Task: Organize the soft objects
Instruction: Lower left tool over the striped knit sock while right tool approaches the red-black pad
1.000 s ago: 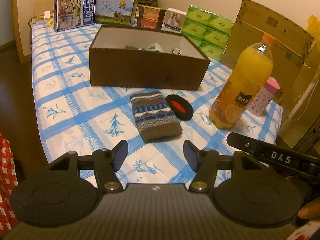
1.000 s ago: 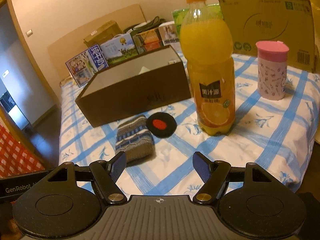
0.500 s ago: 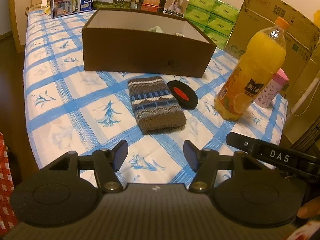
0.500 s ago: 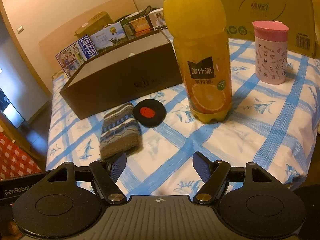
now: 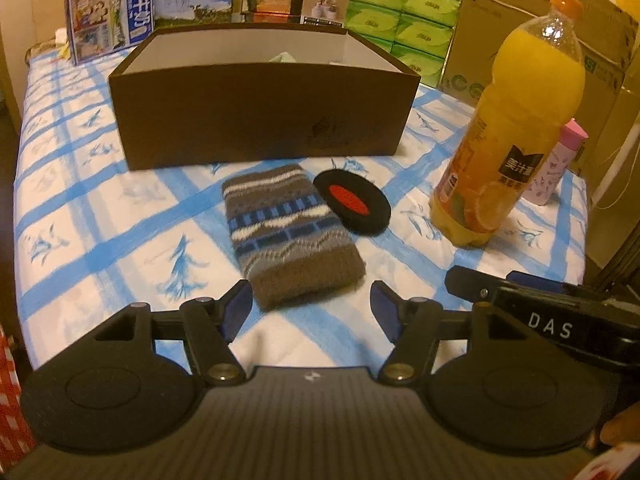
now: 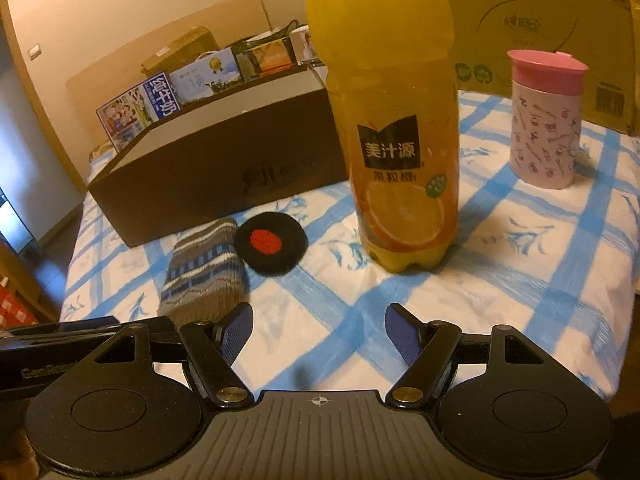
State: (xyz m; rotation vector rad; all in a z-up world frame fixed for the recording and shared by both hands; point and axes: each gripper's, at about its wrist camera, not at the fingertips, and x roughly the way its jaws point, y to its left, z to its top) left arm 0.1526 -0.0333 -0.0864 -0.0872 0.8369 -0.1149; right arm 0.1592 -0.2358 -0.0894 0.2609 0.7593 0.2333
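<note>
A folded brown knit cloth with blue and white stripes (image 5: 288, 236) (image 6: 204, 272) lies on the blue-checked sheet (image 5: 100, 216), in front of an open brown box (image 5: 260, 104) (image 6: 224, 160). Touching its right side is a round black pad with a red centre (image 5: 352, 204) (image 6: 270, 242). My left gripper (image 5: 310, 306) hovers just short of the knit cloth's near end; its jaws are opening and nothing sits between them. My right gripper (image 6: 318, 330) stands open over bare sheet, in front of the juice bottle, with the knit cloth off its left finger.
A tall orange juice bottle (image 5: 508, 152) (image 6: 392, 120) stands right of the pad, a pink-lidded cup (image 6: 546, 120) beyond it. Cardboard boxes (image 5: 532, 40), green tissue packs (image 5: 400, 36) and cartons line the far side. The sheet's edge drops off at left and right.
Both grippers have come lower and closer to the sheet. The knit cloth now lies right in front of the left jaws, which stand a little wider. The bottle looms larger before the right gripper.
</note>
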